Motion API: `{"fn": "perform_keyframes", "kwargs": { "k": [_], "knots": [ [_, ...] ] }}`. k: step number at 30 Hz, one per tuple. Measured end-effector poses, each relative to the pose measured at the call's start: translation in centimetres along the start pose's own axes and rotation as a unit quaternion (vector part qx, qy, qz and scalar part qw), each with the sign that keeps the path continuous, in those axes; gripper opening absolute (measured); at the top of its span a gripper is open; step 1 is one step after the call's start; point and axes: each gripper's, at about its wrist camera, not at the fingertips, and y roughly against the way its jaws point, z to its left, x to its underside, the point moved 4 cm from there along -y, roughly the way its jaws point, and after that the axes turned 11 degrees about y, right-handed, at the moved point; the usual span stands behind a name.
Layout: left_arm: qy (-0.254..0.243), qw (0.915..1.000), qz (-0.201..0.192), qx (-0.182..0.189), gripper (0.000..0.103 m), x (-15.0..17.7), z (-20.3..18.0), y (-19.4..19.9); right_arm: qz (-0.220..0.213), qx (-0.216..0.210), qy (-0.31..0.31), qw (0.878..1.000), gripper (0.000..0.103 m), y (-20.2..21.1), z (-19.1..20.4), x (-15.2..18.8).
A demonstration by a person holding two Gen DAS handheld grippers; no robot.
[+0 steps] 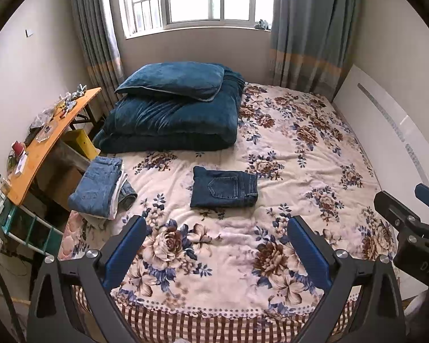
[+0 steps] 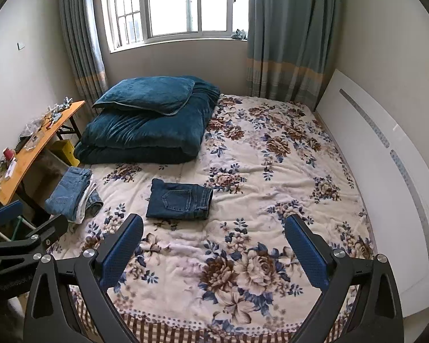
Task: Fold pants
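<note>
Both grippers spread wide, holding nothing. Dark folded jeans [image 1: 224, 187] lie well ahead of my left gripper [image 1: 217, 245], roughly centred btwn fingers, long axis crosswise; from right gripper [image 2: 214, 245] they're ahead-left. Left's nearer, I'd judge.

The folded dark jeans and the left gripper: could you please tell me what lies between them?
Only bare floral bedspread lies between the folded dark jeans and the left gripper, whose jaws stand open; the left wrist view shows this.
</note>
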Motion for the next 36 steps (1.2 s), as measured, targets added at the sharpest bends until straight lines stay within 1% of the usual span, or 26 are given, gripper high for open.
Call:
{"fn": "perform_keyframes", "kwargs": {
  "k": [5,6,9,12,16,26,29,31,36],
  "knots": [
    [0.001,1.0,-0.008,-0.004,0.101,-0.1,-0.1,-0.5,0.003,-0.006,-0.007,1.0,0.103,-0.1,-0.9,0.6],
    [-0.001,0.9999,-0.009,-0.006,0.103,-0.1,-0.2,-0.8,0.004,-0.007,-0.006,1.0,0.103,-0.5,-1.0,0.5],
    [-0.003,0.9999,-0.008,-0.015,0.103,-0.3,-0.3,-2.2,0.006,-0.001,-0.004,1.0,0.103,-2.1,-1.4,0.4],
    [-0.001,0.9997,-0.007,-0.024,0.103,-0.5,-0.2,-3.8,0.014,0.01,-0.002,1.0,0.103,-4.3,-1.6,0.5],
    [0.0,0.9993,0.007,-0.037,0.103,-0.4,-0.2,-6.5,0.025,0.022,0.005,0.999,0.103,-7.6,-1.4,0.4],
    [-0.004,0.9973,0.044,-0.06,0.103,0.1,0.0,-12.3,0.082,0.018,0.004,0.996,0.103,-16.1,-0.4,1.0],
    [-0.002,0.9965,0.056,-0.062,0.103,0.1,0.2,-13.7,0.096,0.017,0.0,0.995,0.103,-18.0,-0.2,1.5],
    [0.001,0.9963,0.058,-0.064,0.103,0.0,0.3,-14.1,0.105,0.017,-0.001,0.994,0.103,-19.1,0.0,1.6],
    [0.004,0.996,0.059,-0.067,0.103,-0.5,0.7,-14.9,0.11,0.013,-0.002,0.994,0.103,-20.2,0.3,1.6]
  ]
}}
